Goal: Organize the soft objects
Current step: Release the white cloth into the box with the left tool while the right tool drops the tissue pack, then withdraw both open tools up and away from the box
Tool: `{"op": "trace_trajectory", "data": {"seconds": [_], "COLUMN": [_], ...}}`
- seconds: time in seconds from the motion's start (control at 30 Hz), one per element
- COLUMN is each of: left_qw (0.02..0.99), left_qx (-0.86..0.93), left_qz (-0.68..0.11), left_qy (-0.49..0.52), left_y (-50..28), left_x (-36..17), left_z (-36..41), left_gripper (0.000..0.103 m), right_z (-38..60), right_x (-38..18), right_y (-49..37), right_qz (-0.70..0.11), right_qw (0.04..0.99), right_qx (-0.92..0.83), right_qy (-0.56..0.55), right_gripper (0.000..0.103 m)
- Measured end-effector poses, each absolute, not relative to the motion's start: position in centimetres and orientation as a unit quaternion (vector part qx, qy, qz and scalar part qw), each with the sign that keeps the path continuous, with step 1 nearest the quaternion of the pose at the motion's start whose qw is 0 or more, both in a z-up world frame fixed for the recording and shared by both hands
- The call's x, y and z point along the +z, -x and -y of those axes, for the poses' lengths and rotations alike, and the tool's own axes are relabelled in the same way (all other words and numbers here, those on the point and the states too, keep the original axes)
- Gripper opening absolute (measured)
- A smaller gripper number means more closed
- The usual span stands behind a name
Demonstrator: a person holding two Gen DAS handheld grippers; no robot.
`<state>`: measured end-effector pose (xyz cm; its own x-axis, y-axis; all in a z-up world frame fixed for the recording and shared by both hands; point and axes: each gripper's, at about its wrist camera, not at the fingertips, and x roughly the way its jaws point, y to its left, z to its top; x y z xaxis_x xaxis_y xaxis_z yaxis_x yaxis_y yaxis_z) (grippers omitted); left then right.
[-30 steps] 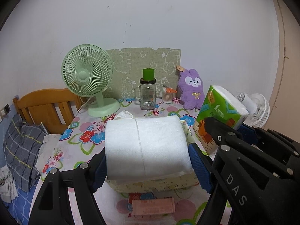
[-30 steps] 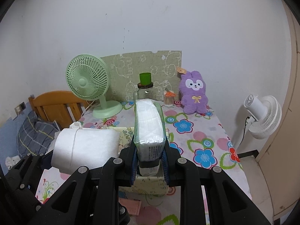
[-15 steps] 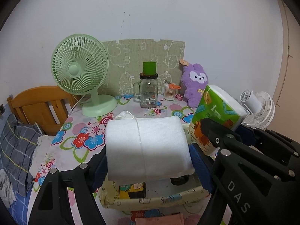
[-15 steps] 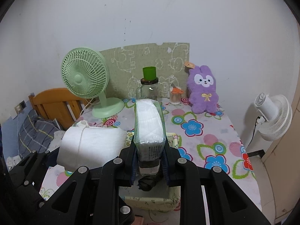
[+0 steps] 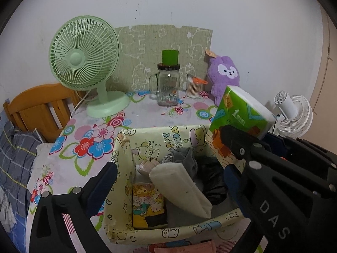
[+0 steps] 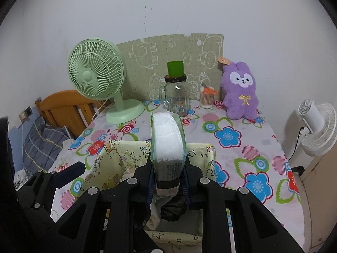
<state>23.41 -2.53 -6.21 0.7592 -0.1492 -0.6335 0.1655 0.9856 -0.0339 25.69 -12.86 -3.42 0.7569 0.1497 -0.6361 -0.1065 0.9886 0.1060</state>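
At the far left a wooden headboard (image 5: 35, 107) and a plaid pillow (image 5: 14, 154) are seen, and next to them the flowered tablecloth (image 5: 84, 139) on which a green desk fan (image 5: 84, 57) stands. The left gripper (image 5: 168, 177) is held over the fabric storage box (image 5: 124, 168) with its jaws spread wide, having just been opening; nothing is pressed between the pads. A folded white towel (image 5: 181, 187) lies tilted inside the box — apparently resting on dark and grey cloths, though the heap is hard to separate. Behind the box a glass jar (image 5: 168, 86) with a green cup on it is placed, then a purple plush rabbit (image 6: 241, 90). To the right, a green tissue pack (image 6: 168, 139) is clamped by the right gripper (image 6: 168, 179) above the box — upright, narrow edge forward. A white fan (image 6: 316, 124) stands beyond the table.
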Motion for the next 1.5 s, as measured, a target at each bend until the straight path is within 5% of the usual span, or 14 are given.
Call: {"op": "trace_trajectory", "data": {"seconds": [0.43,0.6,1.5], "left_qw": [0.930,0.928,0.944], "left_qx": [-0.082,-0.089,-0.092], "left_qz": [-0.357,-0.361,-0.317], "left_qy": [0.000,0.003,-0.009], "left_y": [-24.1,-23.8,-18.4], "left_x": [-7.4,-7.7,-3.9], "left_z": [2.0,1.9,2.8], "left_gripper": [0.103,0.103,0.103], "right_z": [12.1,12.1,13.0], "right_x": [-5.0,-5.4,-1.6], "right_y": [-26.7,-26.4,-21.3], "right_qz": [-0.370,-0.380,-0.348], "right_qw": [0.924,0.921,0.936], "right_qx": [0.090,0.084,0.047], "right_qy": [-0.026,-0.025,-0.018], "right_gripper": [0.028,0.062,0.085]}}
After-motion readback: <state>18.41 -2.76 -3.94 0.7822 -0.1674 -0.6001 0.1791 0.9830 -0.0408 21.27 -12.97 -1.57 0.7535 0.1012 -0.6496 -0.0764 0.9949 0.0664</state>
